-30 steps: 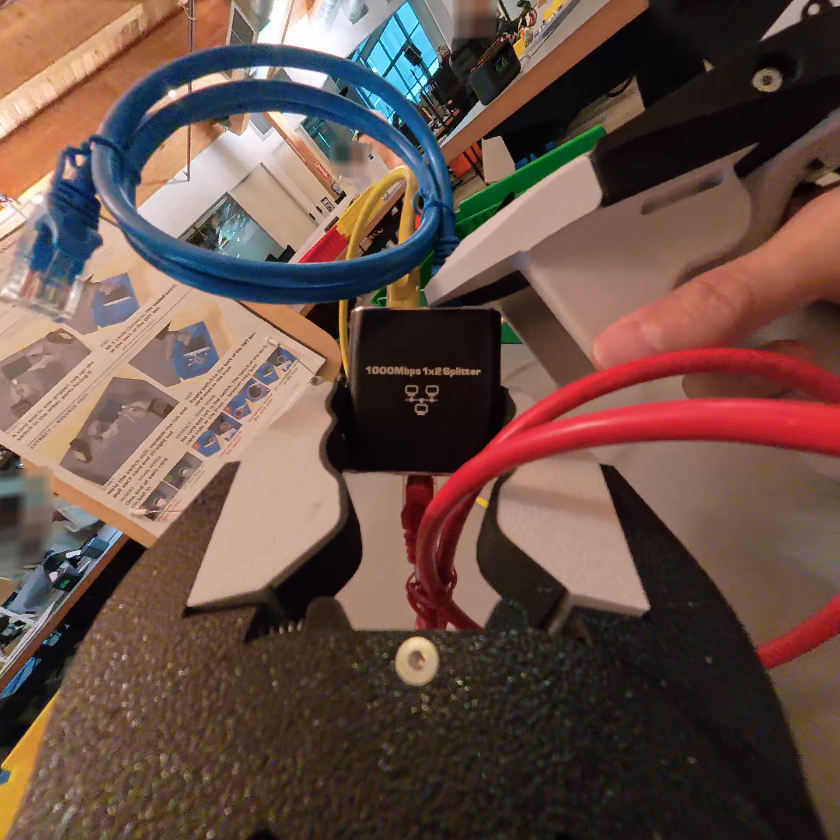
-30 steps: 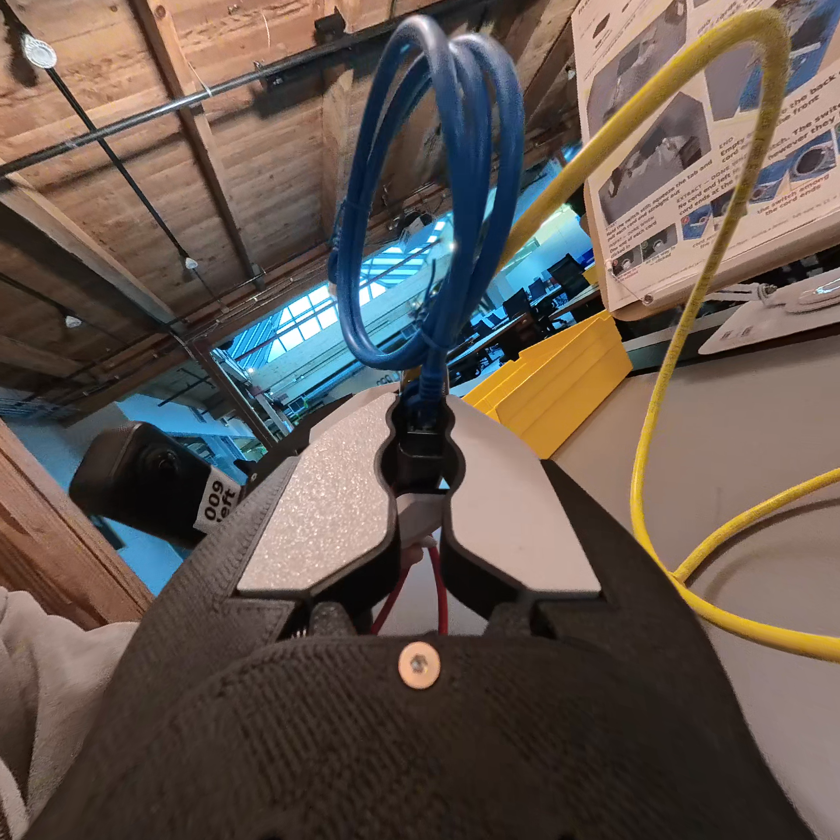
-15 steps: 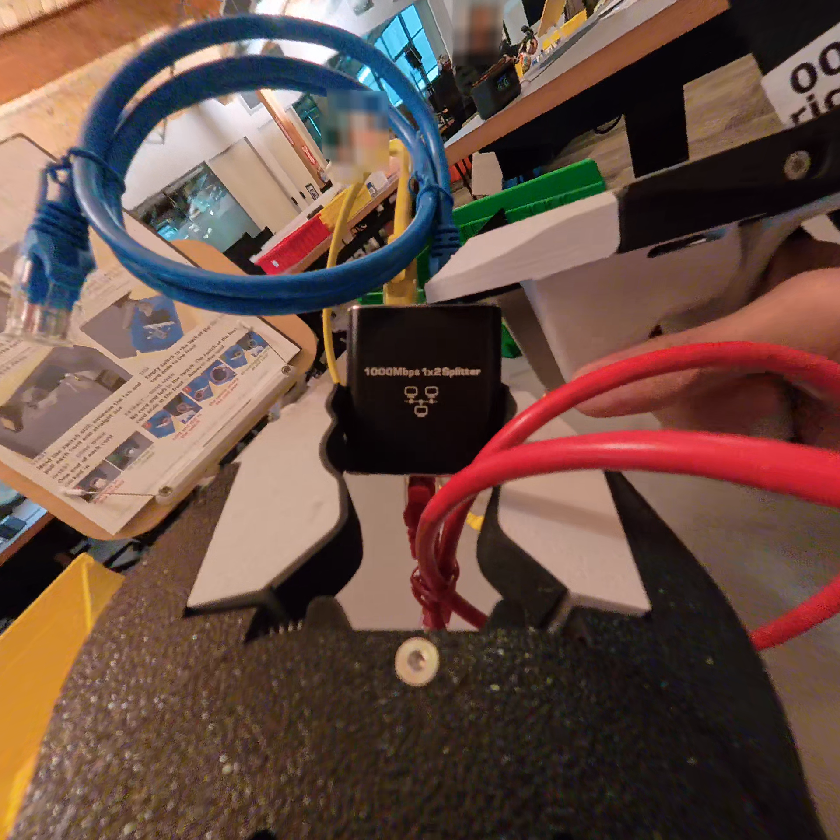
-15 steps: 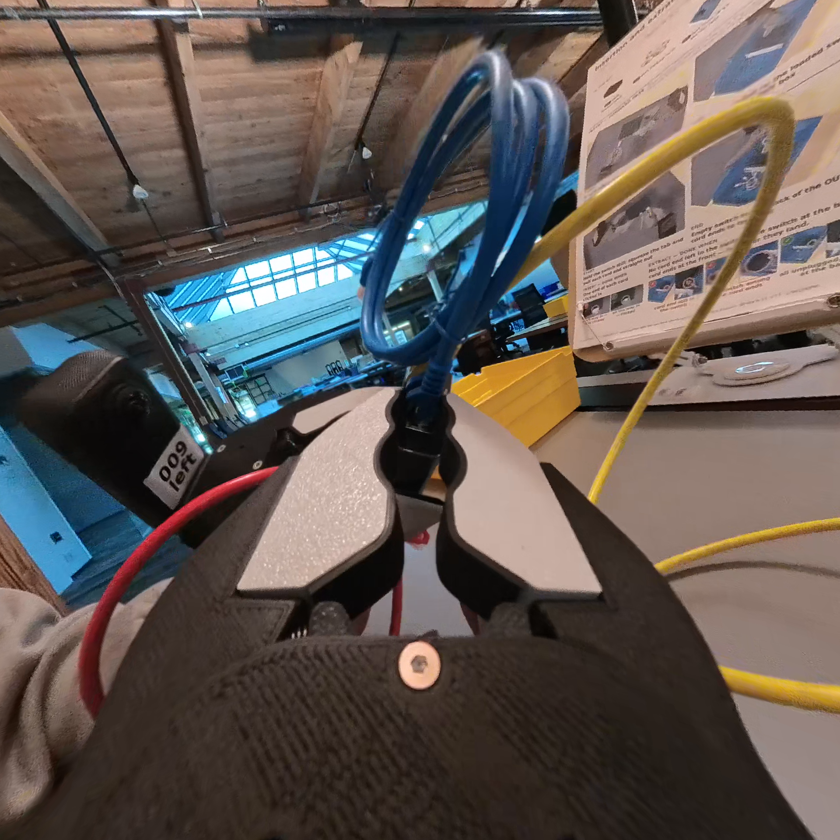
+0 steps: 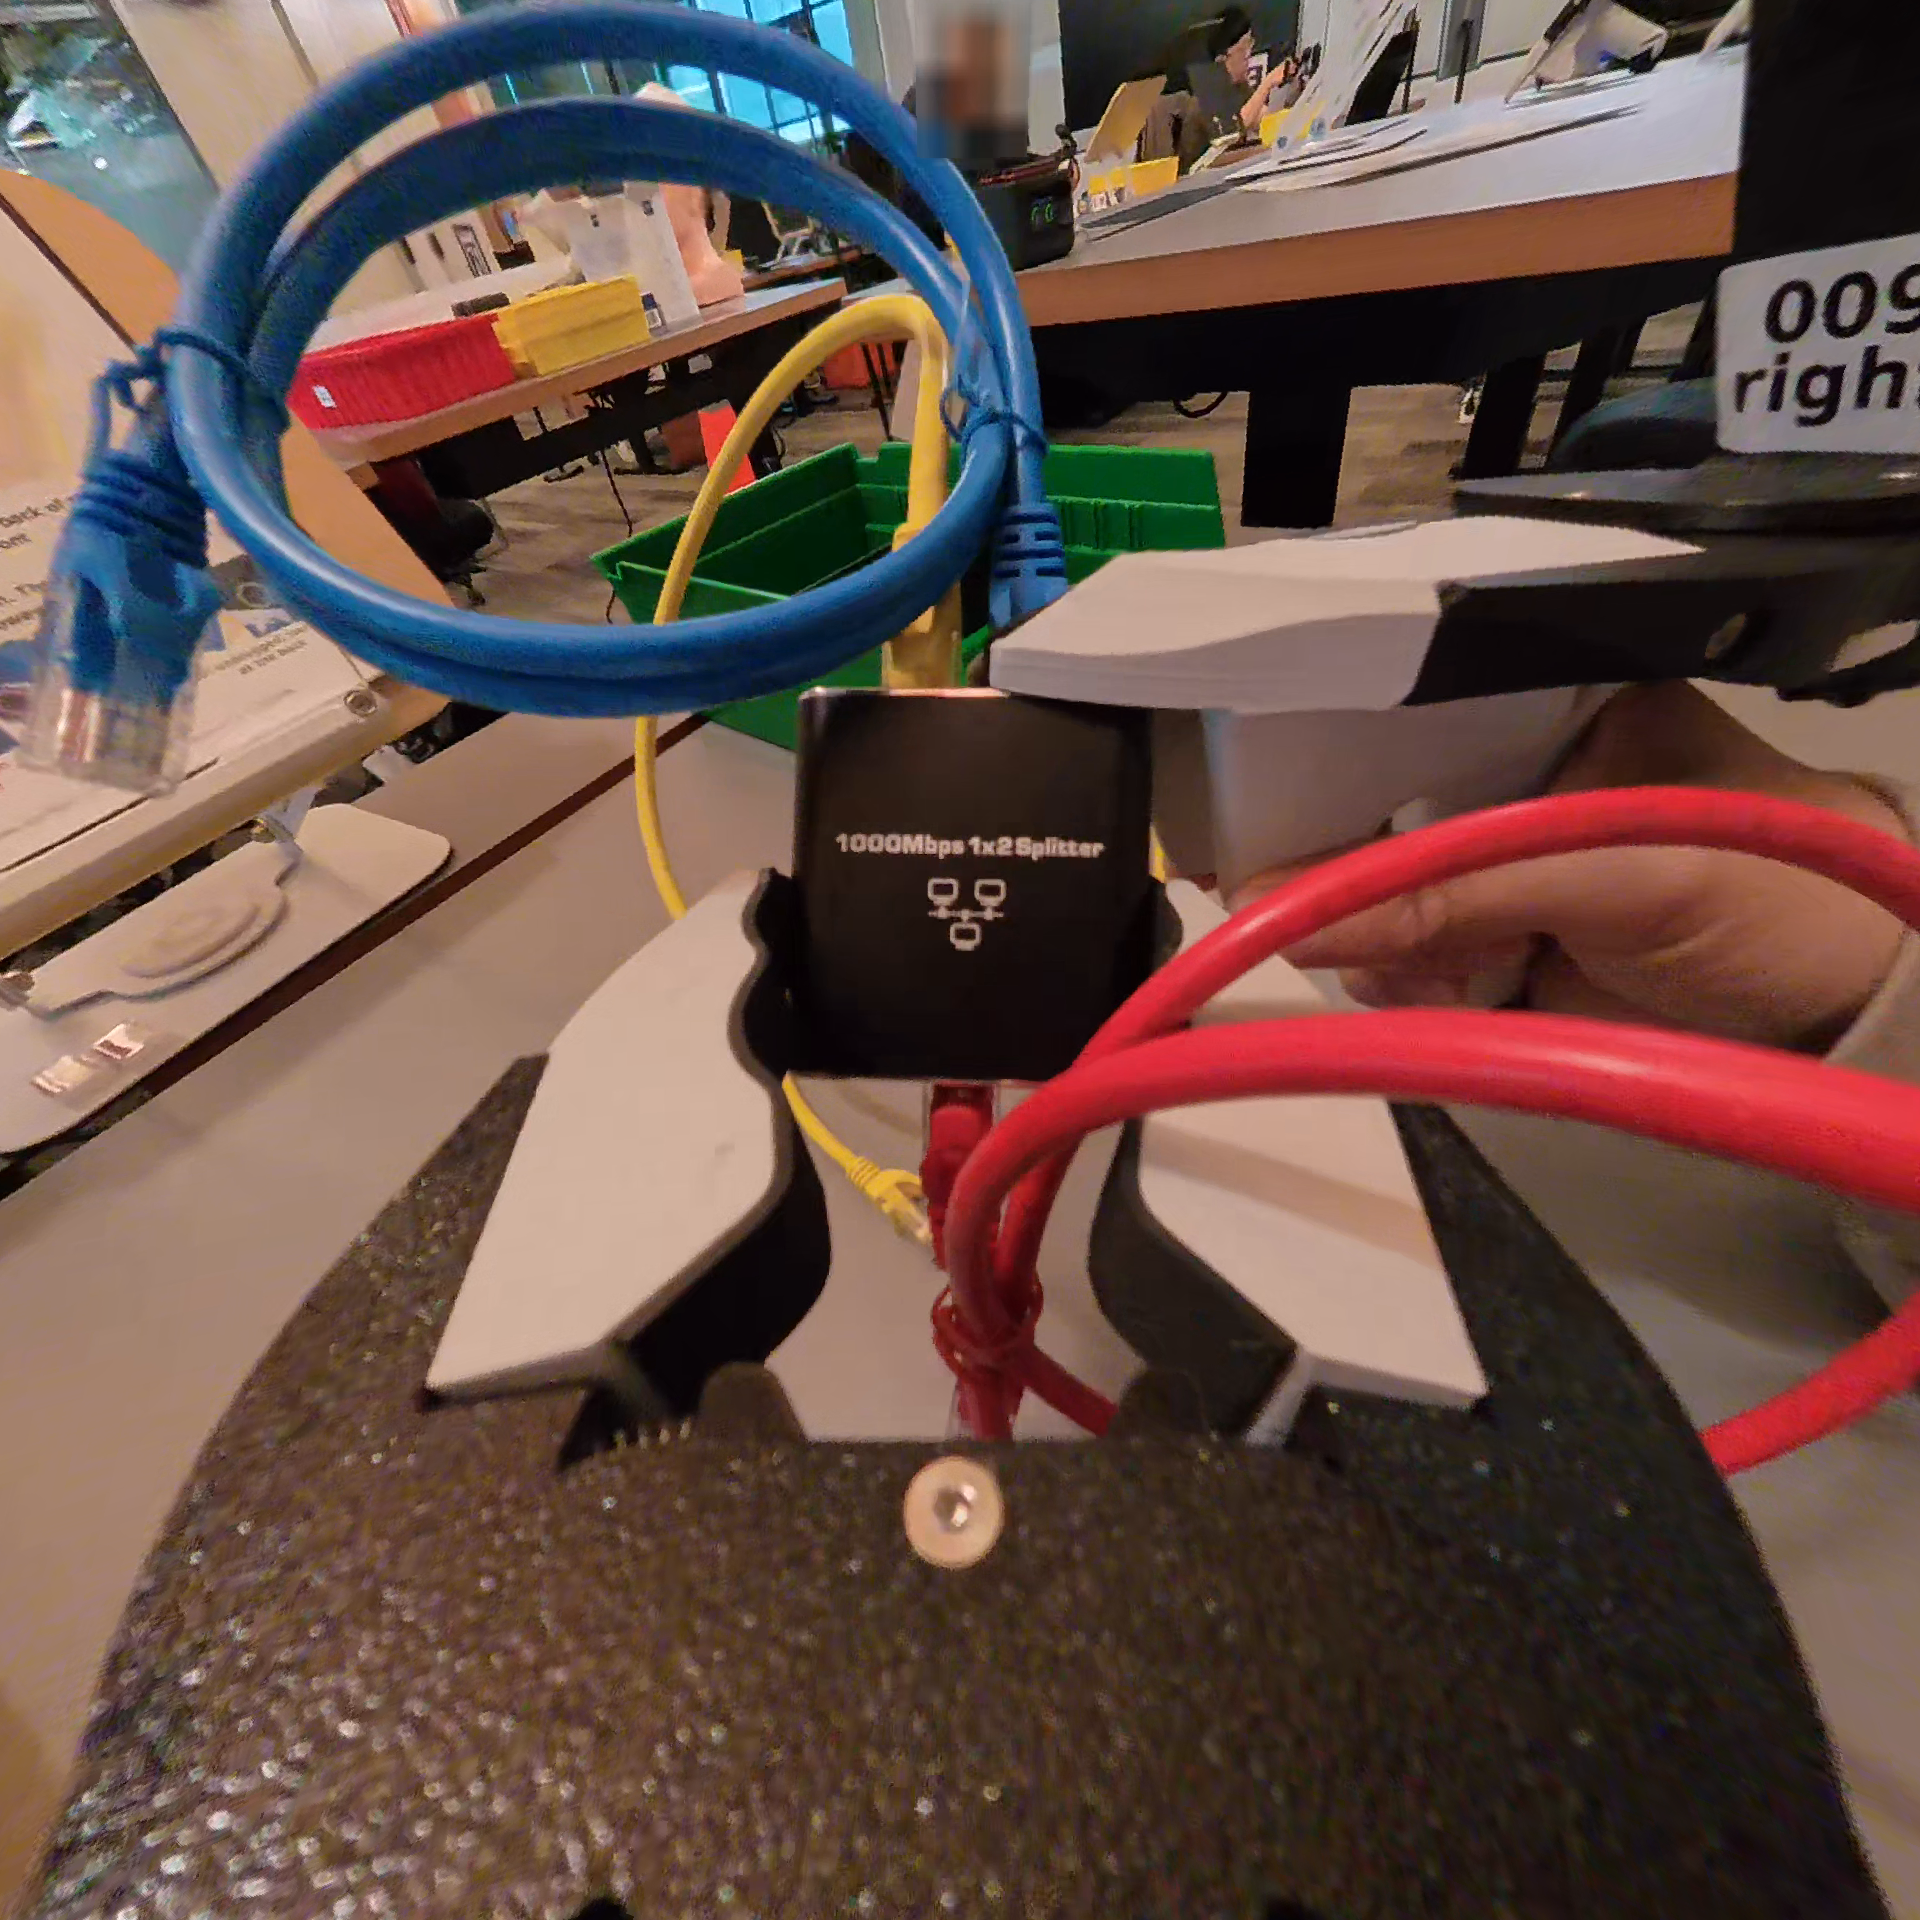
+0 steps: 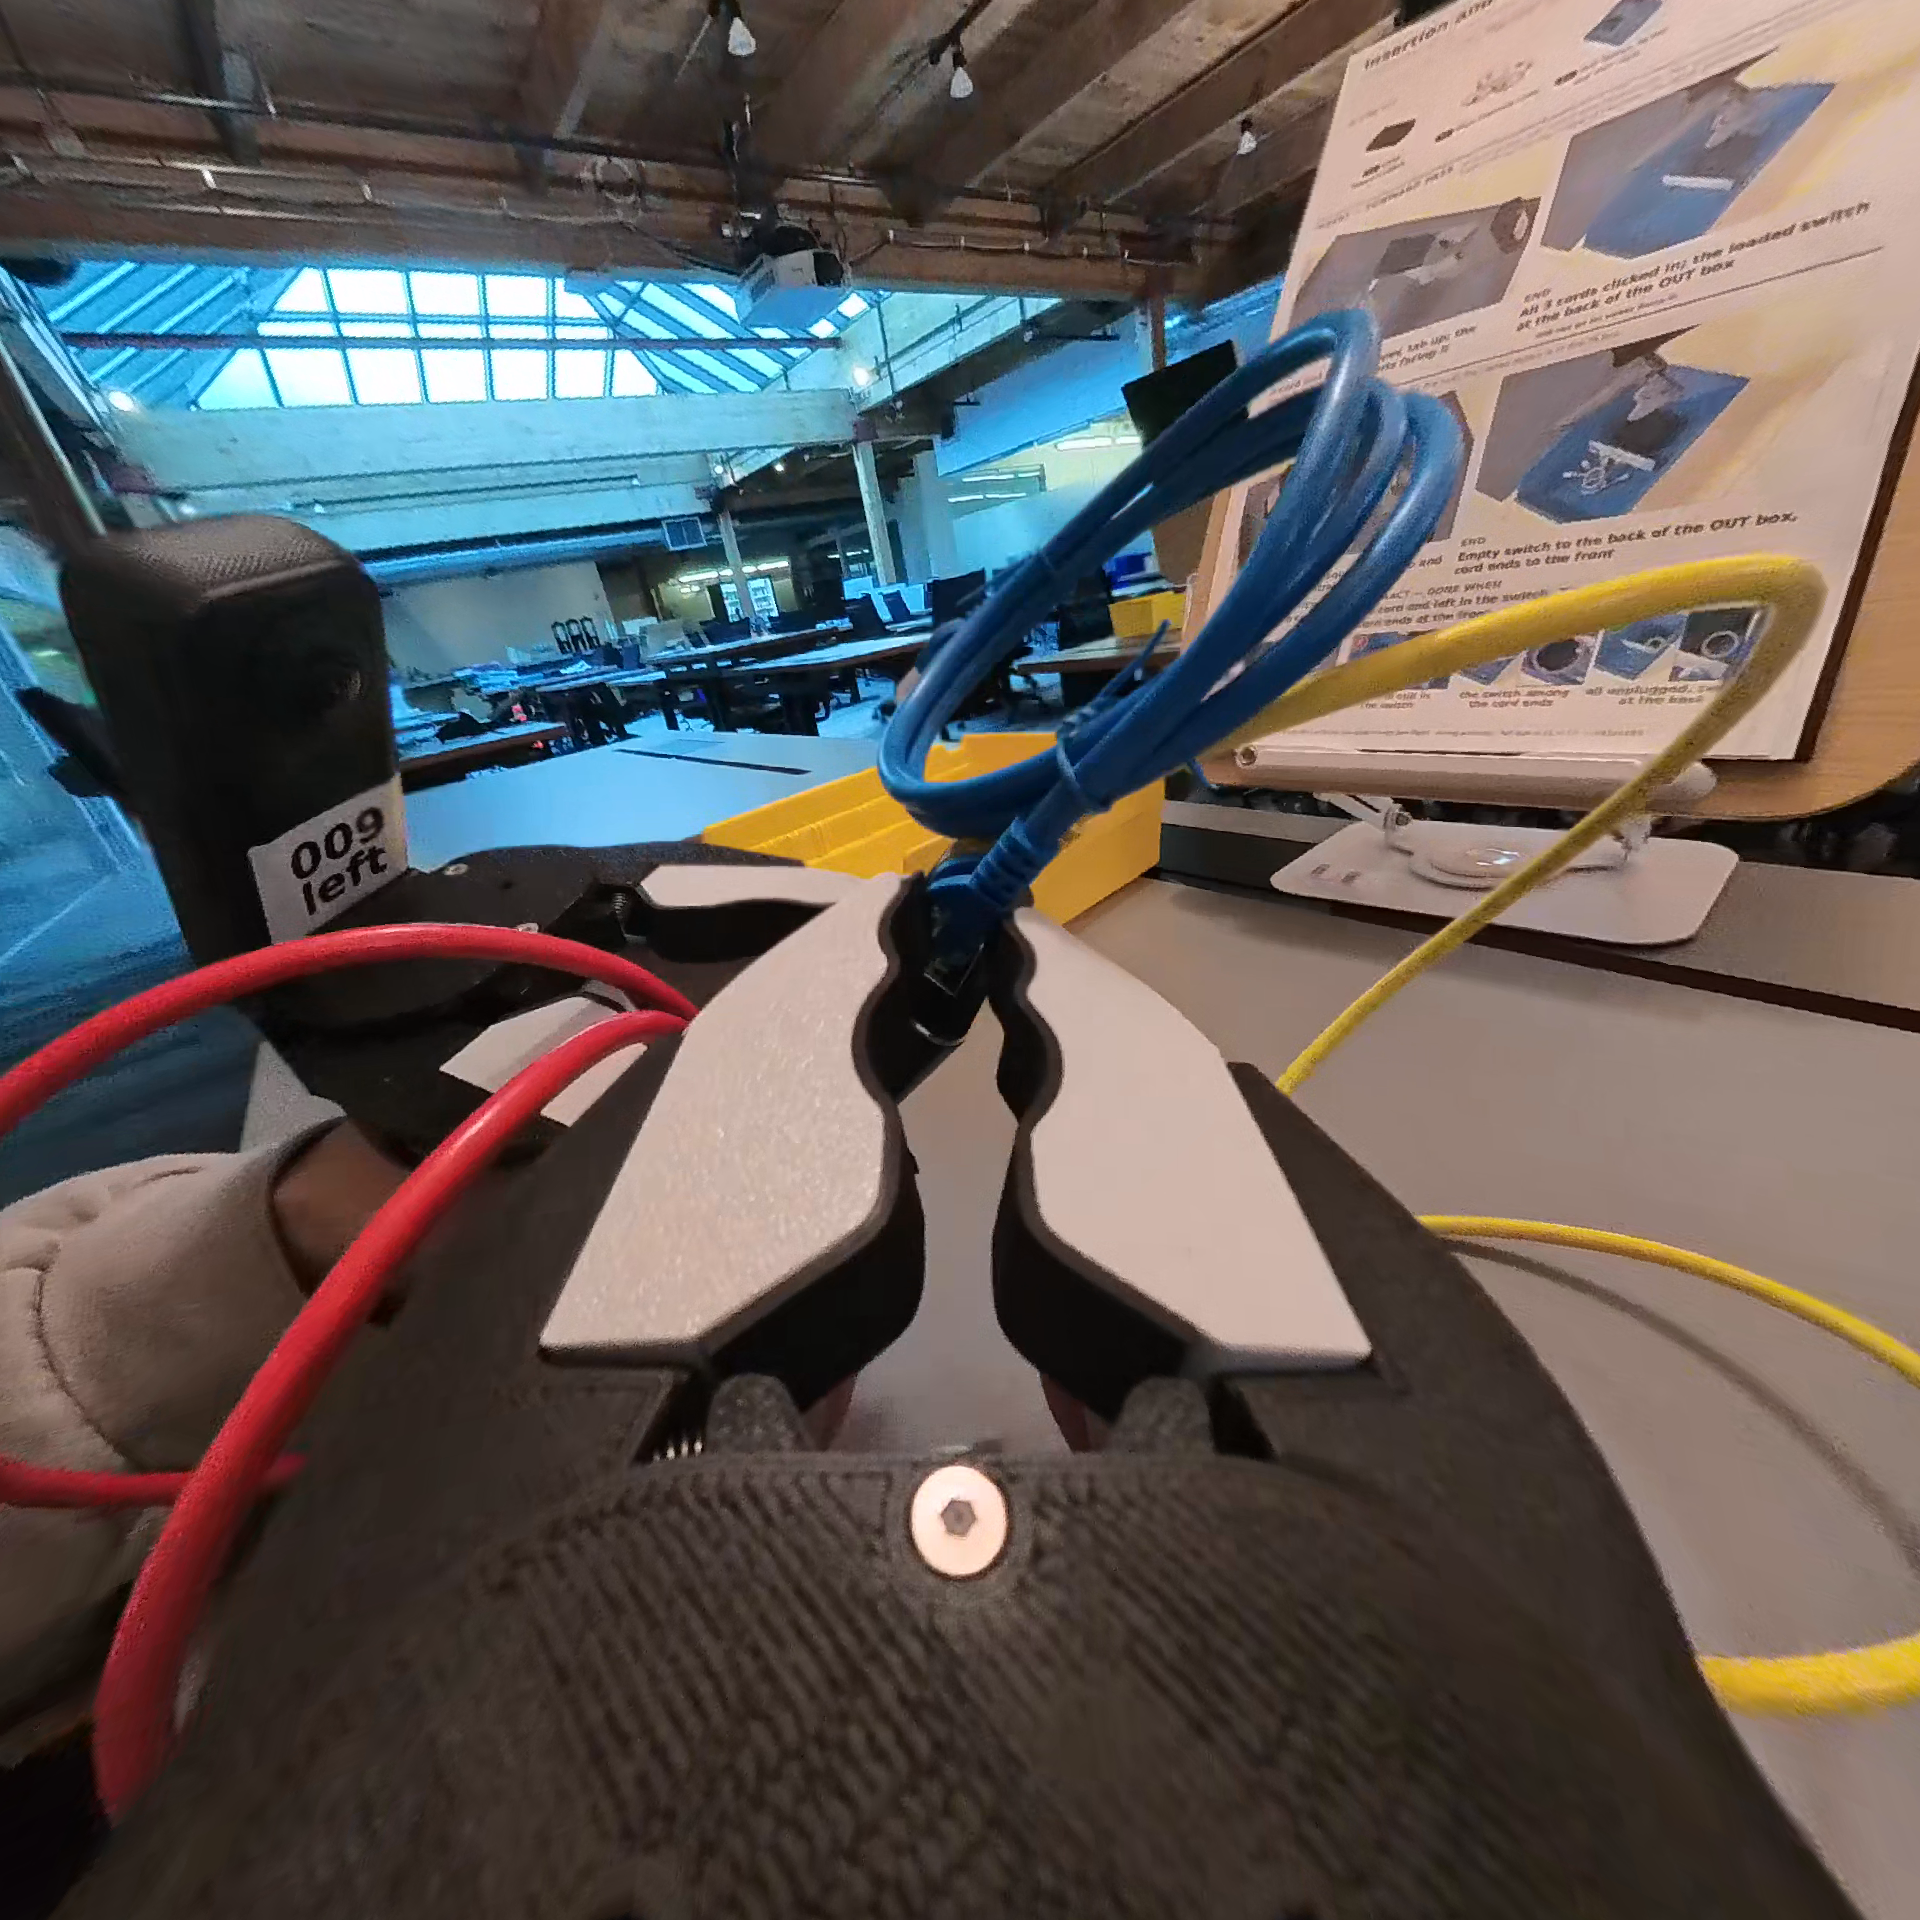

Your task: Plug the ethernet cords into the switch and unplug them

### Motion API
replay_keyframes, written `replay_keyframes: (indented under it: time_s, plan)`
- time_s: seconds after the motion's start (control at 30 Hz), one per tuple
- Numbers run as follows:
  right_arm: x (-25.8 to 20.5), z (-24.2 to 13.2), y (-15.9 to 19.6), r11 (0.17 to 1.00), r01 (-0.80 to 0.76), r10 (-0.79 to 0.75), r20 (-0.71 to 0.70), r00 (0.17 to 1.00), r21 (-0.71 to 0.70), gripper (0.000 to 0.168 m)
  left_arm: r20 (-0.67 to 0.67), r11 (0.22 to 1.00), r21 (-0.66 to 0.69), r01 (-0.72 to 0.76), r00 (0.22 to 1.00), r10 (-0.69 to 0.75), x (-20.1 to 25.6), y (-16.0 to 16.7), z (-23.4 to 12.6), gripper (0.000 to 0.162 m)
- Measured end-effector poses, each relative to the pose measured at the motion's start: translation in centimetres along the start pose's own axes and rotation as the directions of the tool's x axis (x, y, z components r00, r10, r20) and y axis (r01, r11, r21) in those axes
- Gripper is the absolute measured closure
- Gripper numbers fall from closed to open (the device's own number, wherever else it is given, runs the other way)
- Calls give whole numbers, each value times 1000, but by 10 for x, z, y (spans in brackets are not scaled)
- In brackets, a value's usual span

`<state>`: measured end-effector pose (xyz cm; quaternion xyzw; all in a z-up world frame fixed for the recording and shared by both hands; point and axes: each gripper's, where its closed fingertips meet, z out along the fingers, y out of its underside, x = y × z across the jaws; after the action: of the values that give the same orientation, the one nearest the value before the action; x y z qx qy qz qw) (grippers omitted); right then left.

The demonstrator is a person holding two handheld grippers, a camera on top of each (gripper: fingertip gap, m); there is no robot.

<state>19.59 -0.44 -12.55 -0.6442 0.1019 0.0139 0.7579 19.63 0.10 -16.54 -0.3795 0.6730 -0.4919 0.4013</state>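
My left gripper is shut on the black switch and holds it above the table. A red cord is plugged into the switch's near face. A yellow cord is plugged into its far face. My right gripper is shut on one plug of the coiled blue cord, right at the switch's far face beside the yellow plug. Its finger hides whether that plug is seated. The blue coil stands up in the air, and its other plug hangs free.
A green bin stands behind the switch and a yellow bin is beyond my right gripper. An instruction board on a white stand is at the table's back. The yellow cord loops over the grey table. A hand holds the right gripper. Left and right tips are no more than a few centimetres apart.
Both grippers have tilted down from pointing at the ceiling to roughly level with the table, carrying the switch and cords along. Both grips are unchanged.
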Motion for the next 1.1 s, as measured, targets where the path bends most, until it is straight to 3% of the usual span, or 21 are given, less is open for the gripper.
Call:
replay_keyframes:
  time_s: [0.27,0.47,0.67,0.9,0.97,1.1]
  plan:
    - [0,-1,1,997,54,-54,-5,999,-48,154,-41,999,23,45,998,-44,2,2,2,99]
    - [0,0,0,993,-122,122,41,992,4,155,52,996,19,-87,995,86,-4,0,0,98]
    - [3,-1,7,994,47,-50,-24,998,-101,155,-80,993,35,109,991,-106,4,7,4,99]
    - [0,-1,3,991,81,-82,-8,997,-103,154,-23,998,53,-18,1000,19,0,2,1,99]
    - [0,-1,4,985,119,-122,-14,992,-128,155,-87,995,68,77,994,-71,3,4,2,99]
    - [0,-1,6,968,182,-187,-18,982,-171,155,-113,993,64,97,990,-89,5,7,3,99]
